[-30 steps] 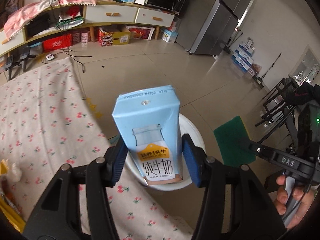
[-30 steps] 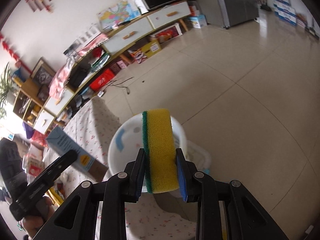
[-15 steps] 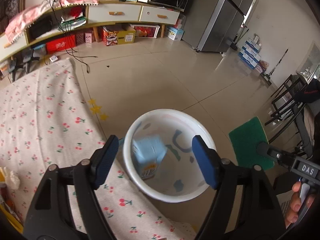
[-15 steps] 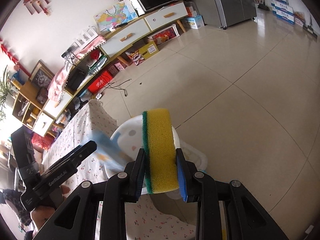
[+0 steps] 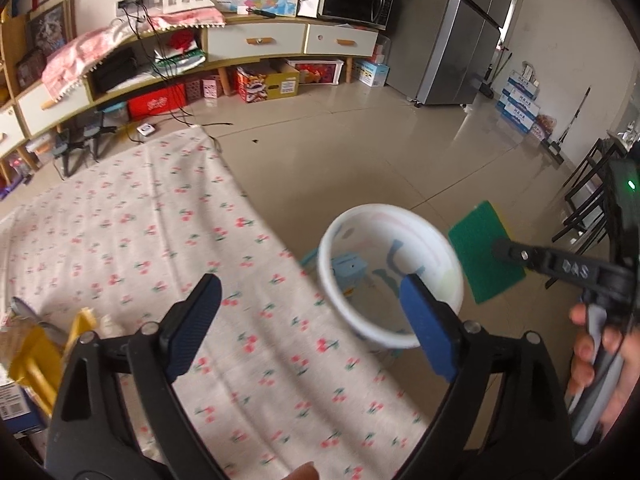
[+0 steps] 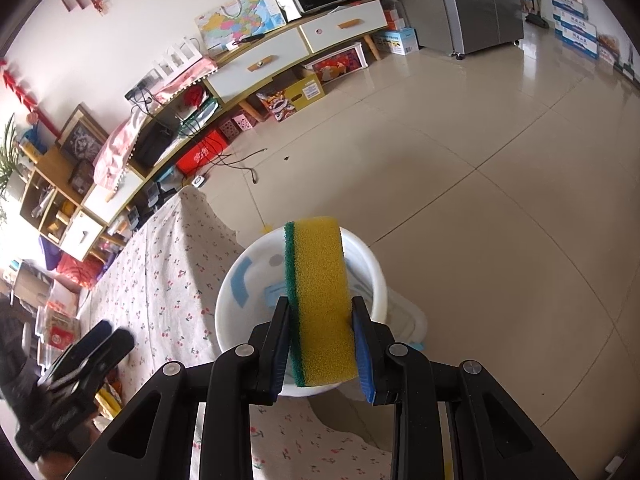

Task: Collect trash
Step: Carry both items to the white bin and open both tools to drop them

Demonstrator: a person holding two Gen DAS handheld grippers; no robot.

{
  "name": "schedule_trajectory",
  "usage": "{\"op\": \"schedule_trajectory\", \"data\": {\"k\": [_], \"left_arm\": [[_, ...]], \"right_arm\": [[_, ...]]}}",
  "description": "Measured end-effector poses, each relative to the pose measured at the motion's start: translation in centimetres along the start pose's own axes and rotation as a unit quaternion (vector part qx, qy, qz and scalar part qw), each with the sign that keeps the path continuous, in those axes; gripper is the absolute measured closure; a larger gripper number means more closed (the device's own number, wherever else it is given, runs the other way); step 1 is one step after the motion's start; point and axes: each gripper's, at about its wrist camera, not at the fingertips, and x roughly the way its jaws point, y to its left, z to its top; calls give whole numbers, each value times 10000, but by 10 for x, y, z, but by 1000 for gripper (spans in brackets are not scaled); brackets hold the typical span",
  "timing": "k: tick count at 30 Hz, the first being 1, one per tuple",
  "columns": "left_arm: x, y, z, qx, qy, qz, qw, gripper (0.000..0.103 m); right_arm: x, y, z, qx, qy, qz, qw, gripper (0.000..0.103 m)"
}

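A white trash bin [image 5: 390,280] stands on the floor beside the table edge; it also shows in the right wrist view [image 6: 240,280]. A light blue milk carton [image 5: 348,270] lies inside it. My left gripper [image 5: 316,322] is open and empty above the cherry-print tablecloth [image 5: 140,240], left of the bin. My right gripper [image 6: 322,344] is shut on a yellow and green sponge [image 6: 320,300] and holds it over the bin's near rim. The sponge's green side [image 5: 484,252] shows in the left wrist view, right of the bin.
Yellow wrappers and packaging [image 5: 36,356] lie at the table's left edge. A long cabinet [image 5: 260,44] with boxes under it lines the far wall. A grey fridge [image 5: 464,32] stands at the back right. Black chairs [image 5: 588,192] stand at the right.
My left gripper opened and dropped the milk carton into the bin, then moved back left over the table. The right gripper still holds the sponge over the bin.
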Motion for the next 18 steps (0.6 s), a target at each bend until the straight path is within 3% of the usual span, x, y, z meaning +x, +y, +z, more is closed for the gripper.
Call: {"op": "schedule_trajectory", "data": {"k": [11,12,14,15,18], "left_arm": [[-32,32,-20,-46,-69,259,9996,10],[-35,35,-23,-46,-80,278,9996,10],[-41,40,-27,-63,-94,310,9995,9],[-44,43,-29,-80,-92,329,9994,9],[-51,51,-34,-132,-110,367,9992,9]], "right_arm": [[14,16,1,-152,-53,-323,9993,70],[14,17,1,-125,-63,-340,9993,68],[13,17,0,-37,-76,-376,9993,36],[11,18,-1,0,-114,-372,9992,31],[8,24,-2,-84,-134,-326,9993,30]]}}
